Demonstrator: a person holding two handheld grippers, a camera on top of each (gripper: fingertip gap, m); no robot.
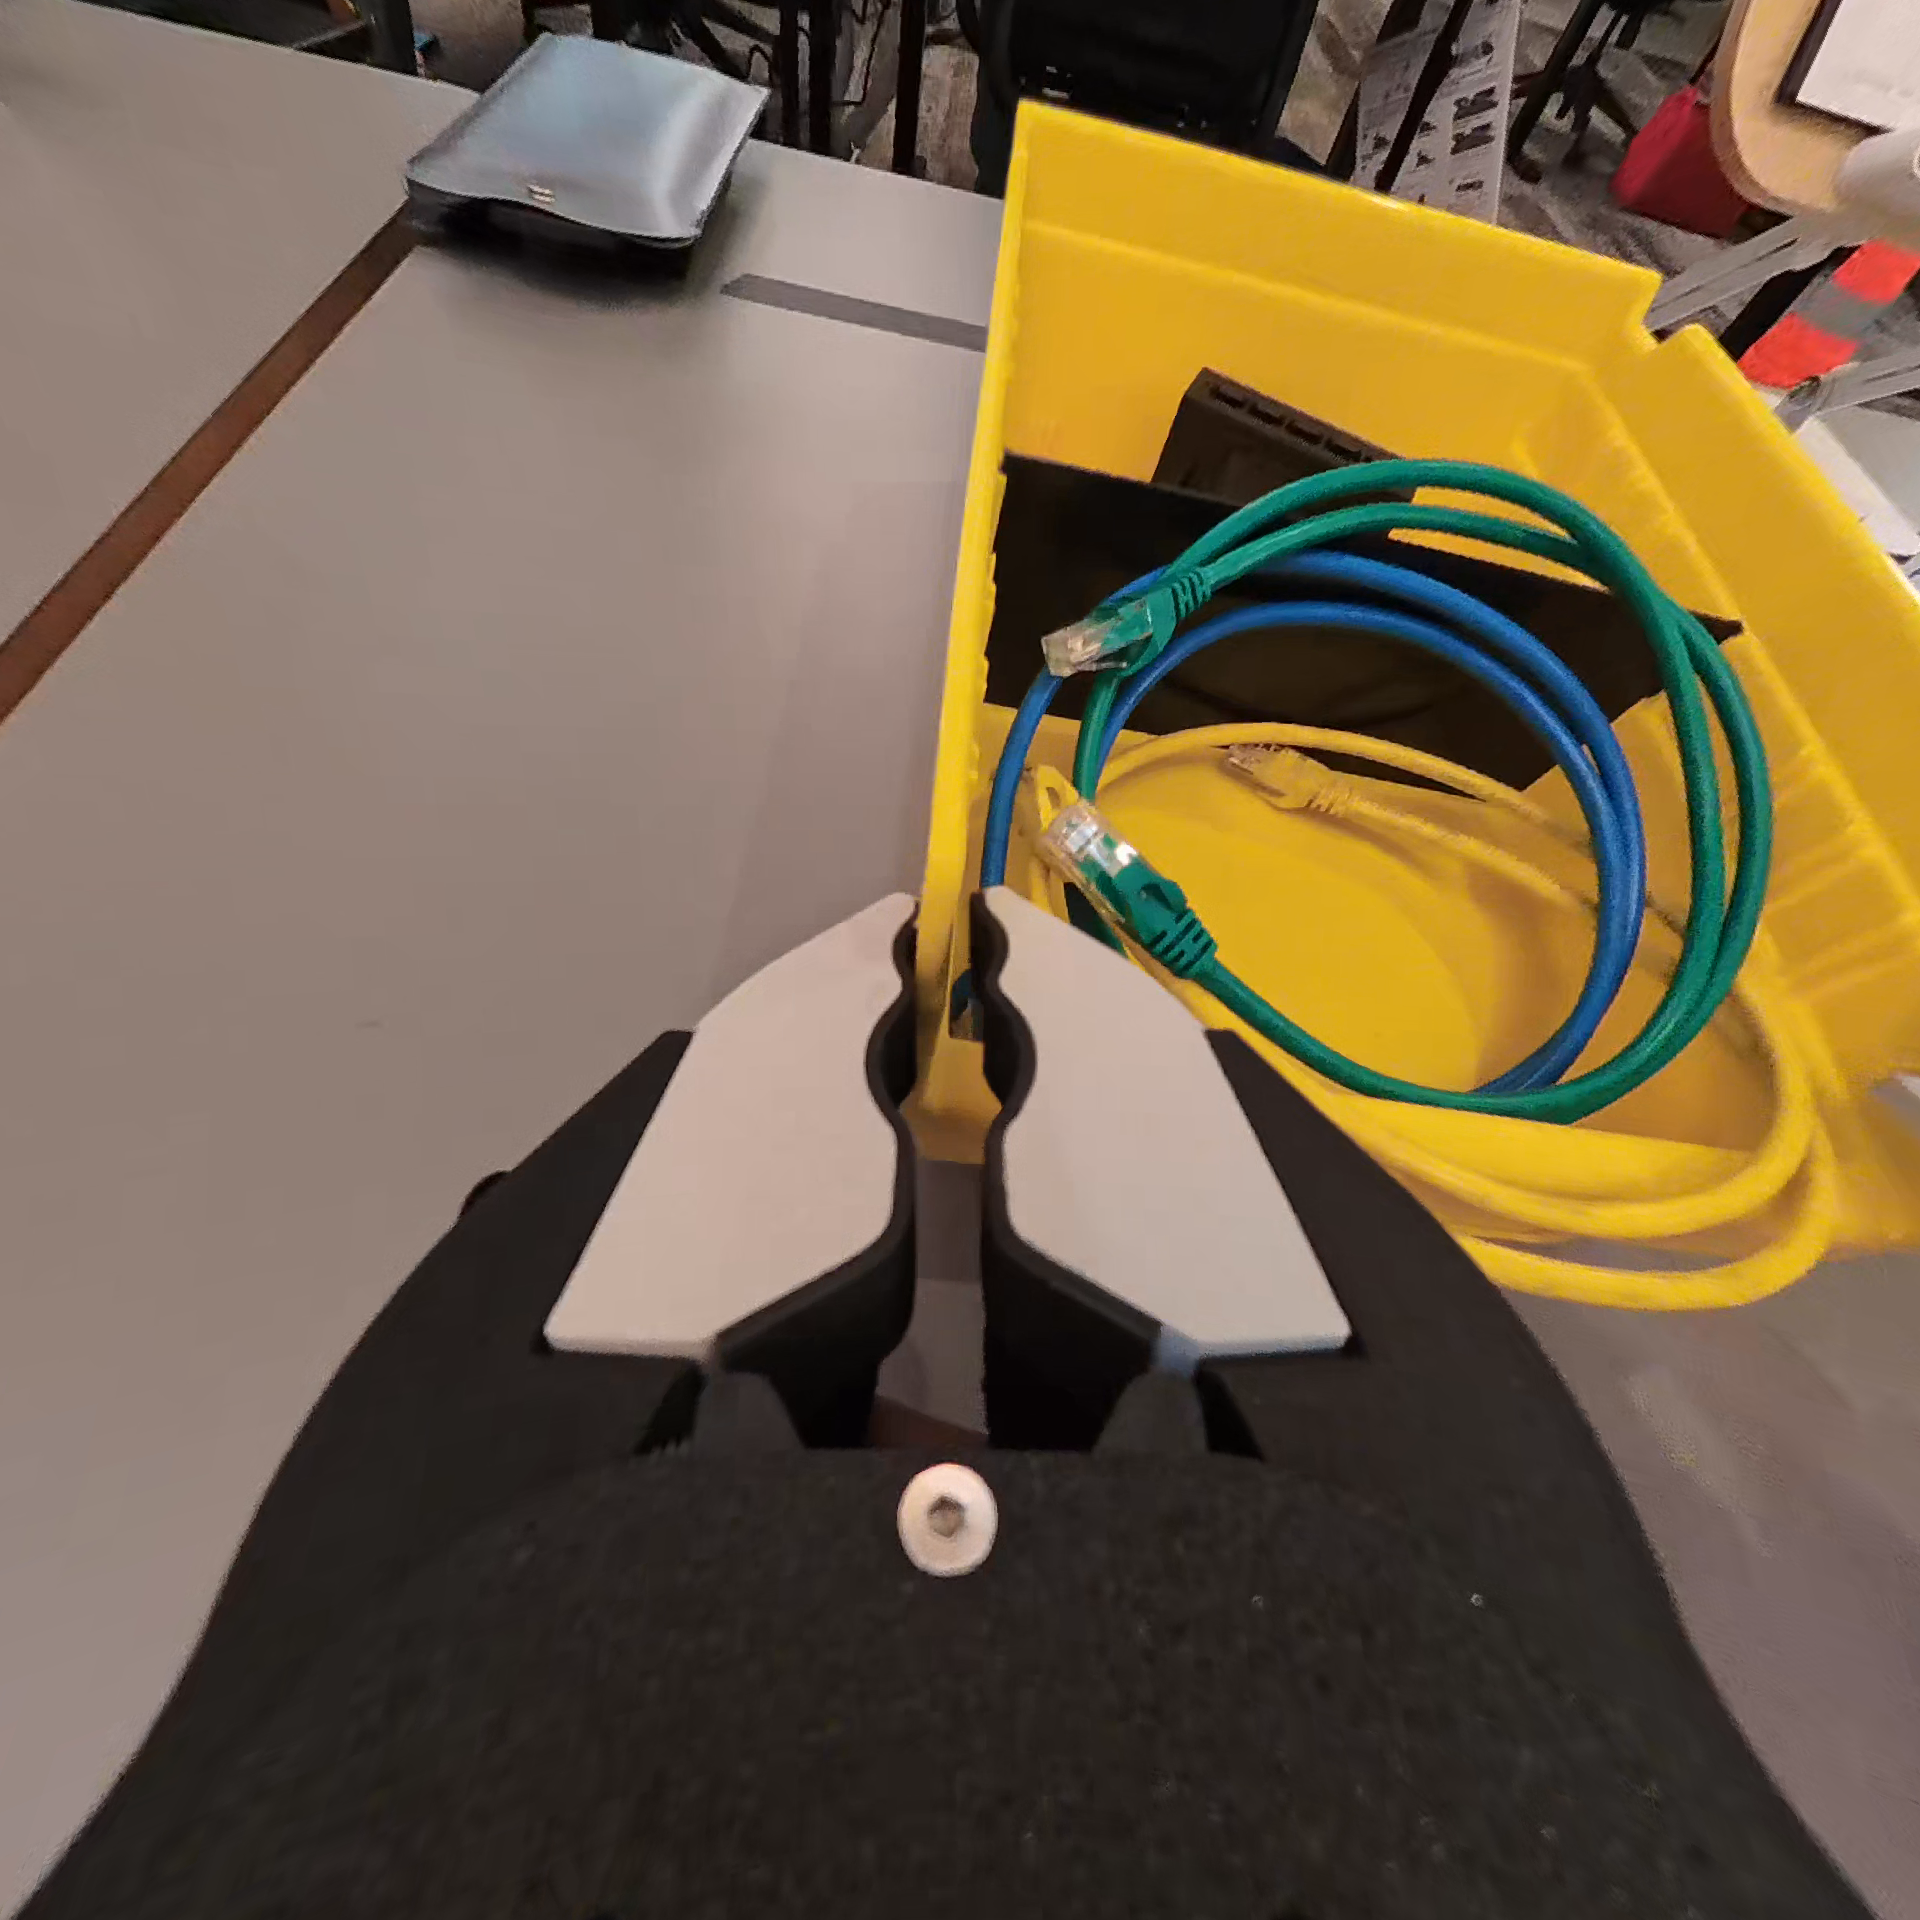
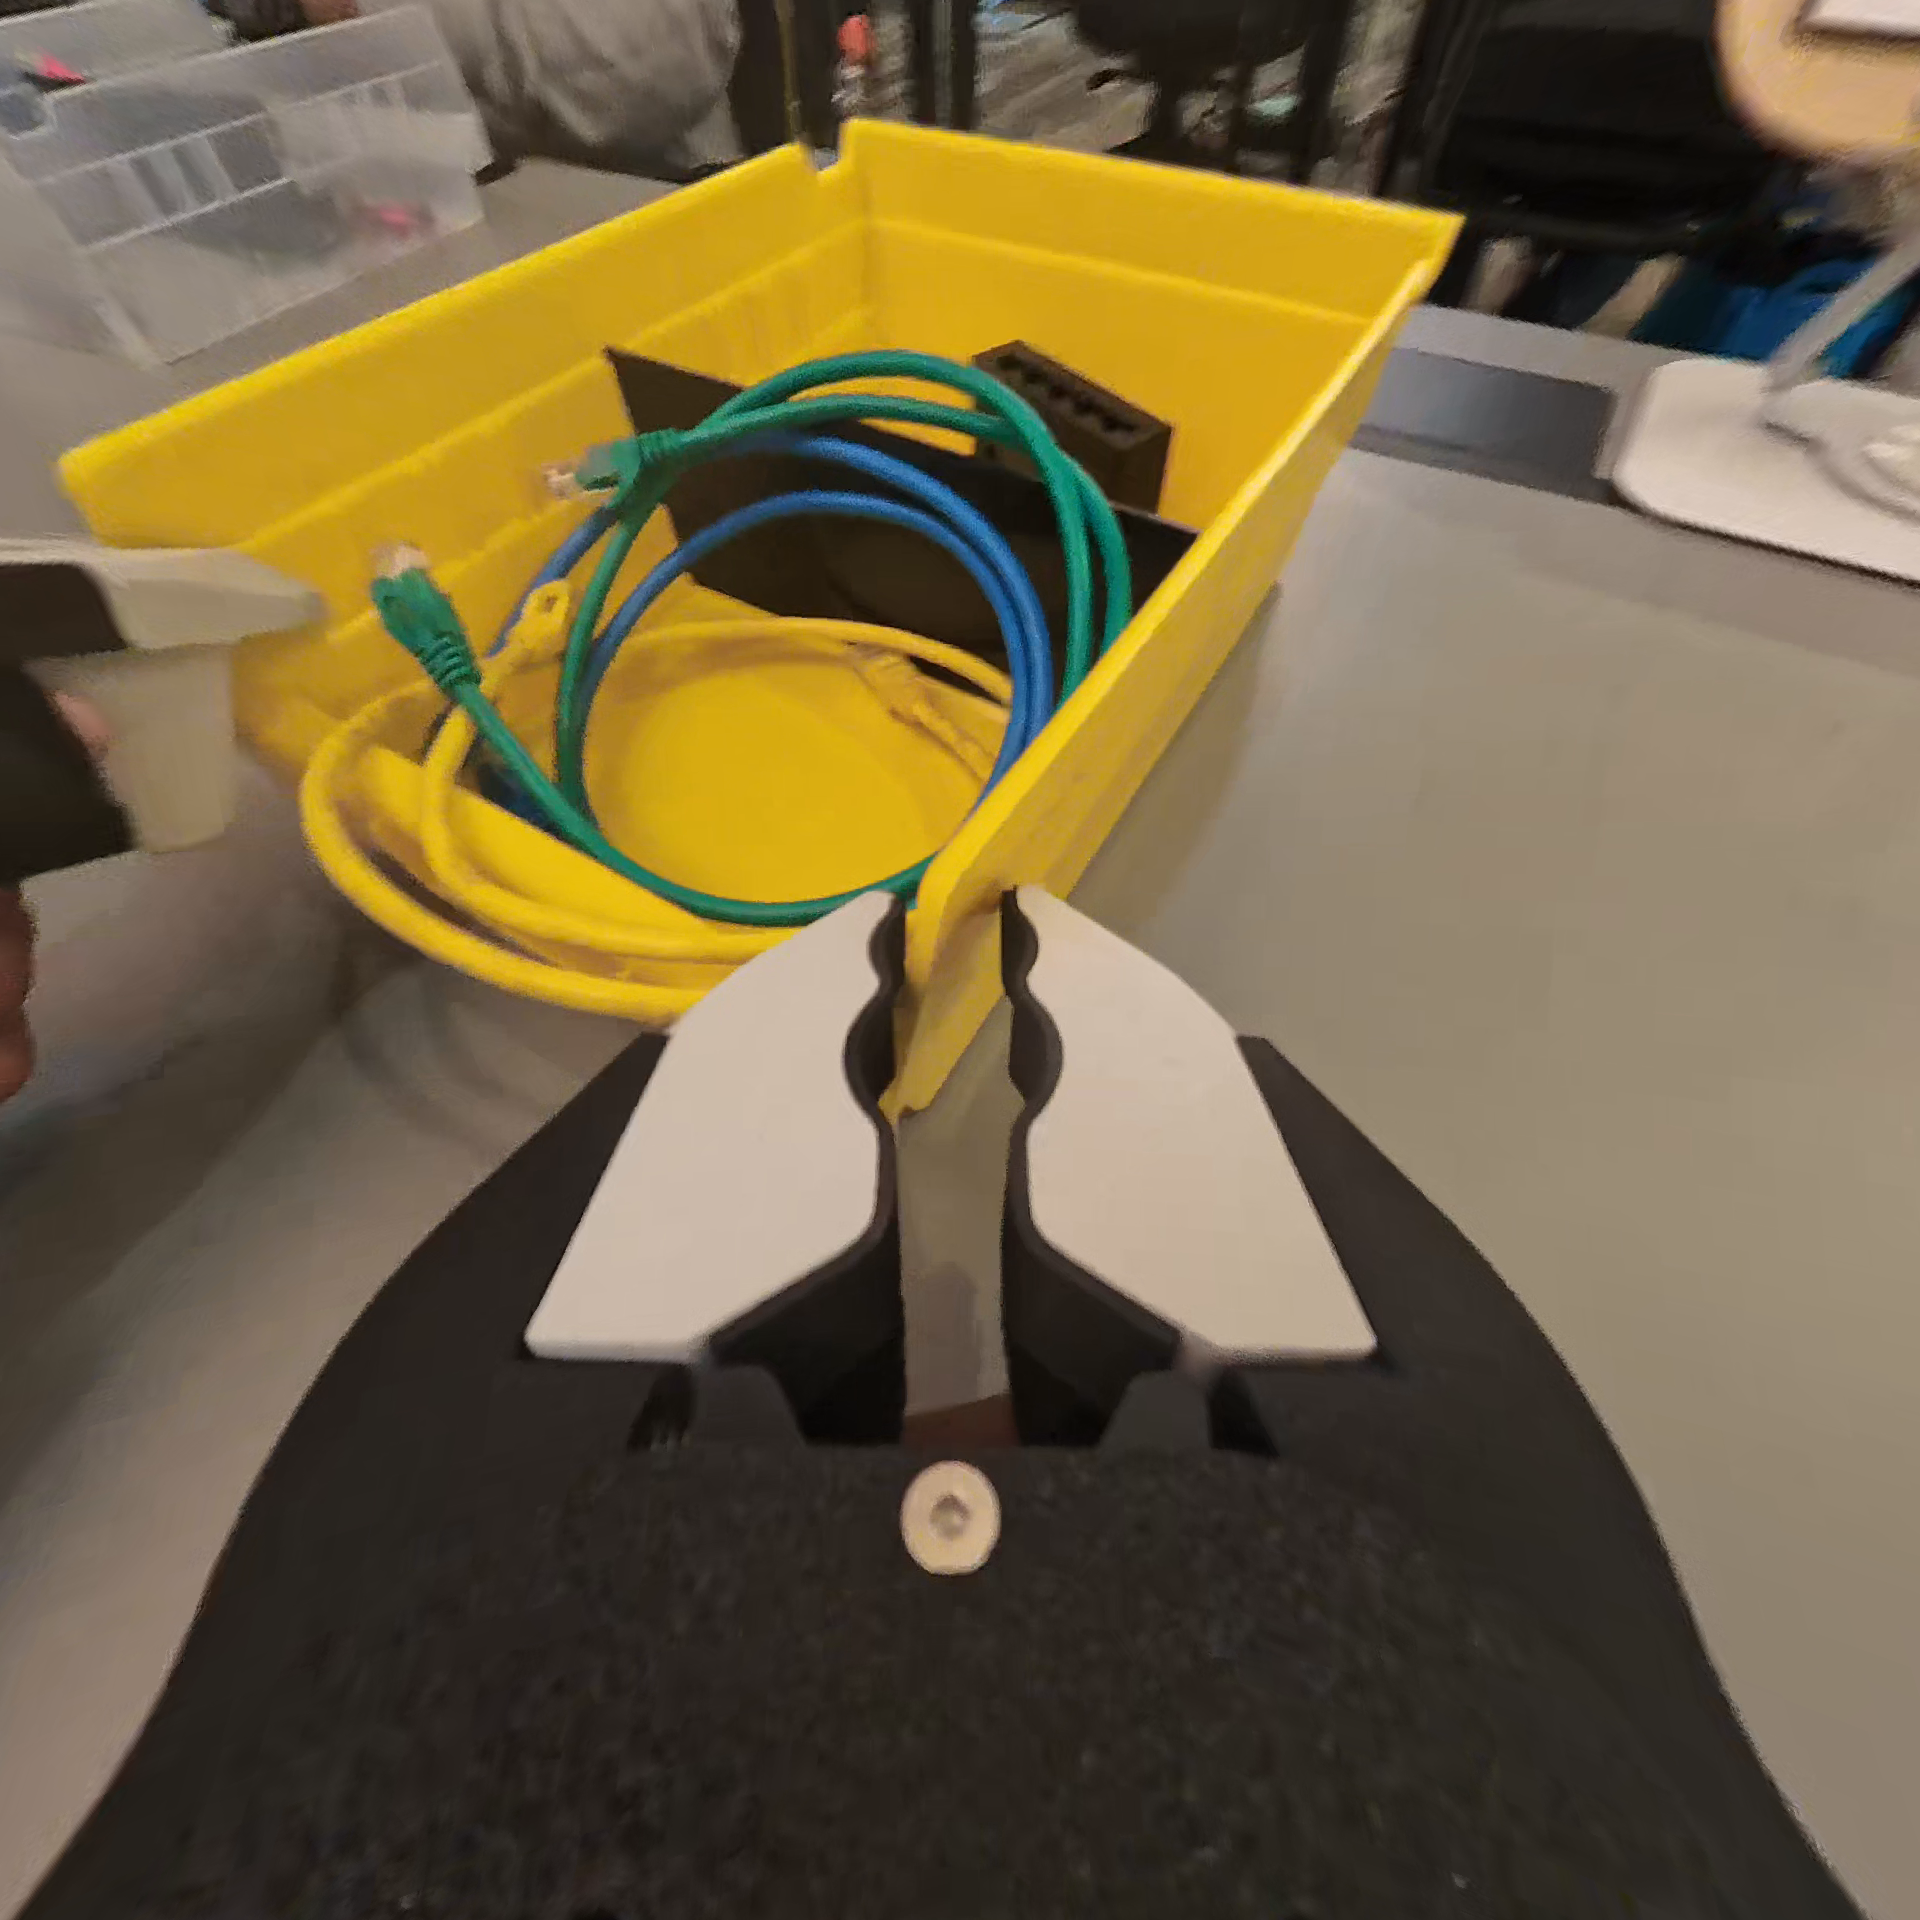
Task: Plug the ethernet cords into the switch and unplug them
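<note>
Two grippers are clamped on one yellow bin (image 1: pixel 1226 281): your left gripper (image 1: pixel 943 914) pinches the near end of the bin's left wall, and your right gripper (image 2: pixel 951 914) pinches the near end of its right wall, each with the thin plastic edge pressed between the fingers. In the right wrist view, the left gripper's pale finger shows blurred at the bin's far-left corner.

Inside, a black divider (image 1: pixel 1091 540) crosses the bin and splits it into a near and a far compartment. The near one holds three coiled ethernet cords. A yellow cord (image 1: pixel 1621 1247) lies lowest and spills out over the low front lip. A blue cord (image 1: pixel 1496 623) and a green cord (image 1: pixel 1704 665) loop on top, their far arcs riding up over the divider. Both green plugs are visible, one near the left wall (image 1: pixel 1132 894), the other raised by the divider (image 1: pixel 1122 629).

The black switch (image 2: pixel 1081 416) sits in the far compartment, ports facing up and toward you, no cord plugged in.

The bin rests on a grey table (image 1: pixel 468 727).
</note>
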